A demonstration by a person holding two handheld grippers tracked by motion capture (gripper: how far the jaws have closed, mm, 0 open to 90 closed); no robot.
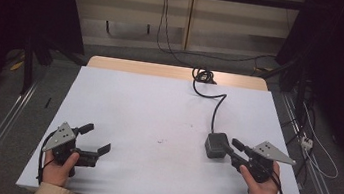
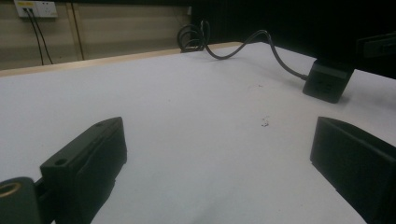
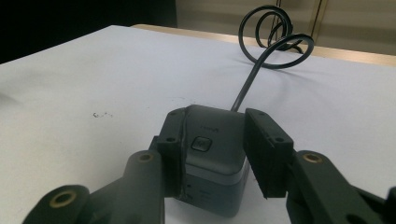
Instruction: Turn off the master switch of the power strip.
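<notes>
White tabletop (image 1: 159, 105): wide bare area centre/left, far wooden edge strip. Black cable (image 1: 218, 103) runs from far edge to grey power adapter (image 1: 215, 144), right-front. Right gripper (image 3: 212, 154) jaws clamp adapter's sides. Left gripper (image 1: 95, 139), near-left edge, jaws wide, nothing between.

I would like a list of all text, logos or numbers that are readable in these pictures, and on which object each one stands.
No text reads clearly.
Grey box: faint mark on top, beside its square button, too blurred to read.
Grey box, lower front: small print, too small to read.
Wall socket: yellowish label, illegible.
Left tool, right tool: no lettering visible.
</notes>
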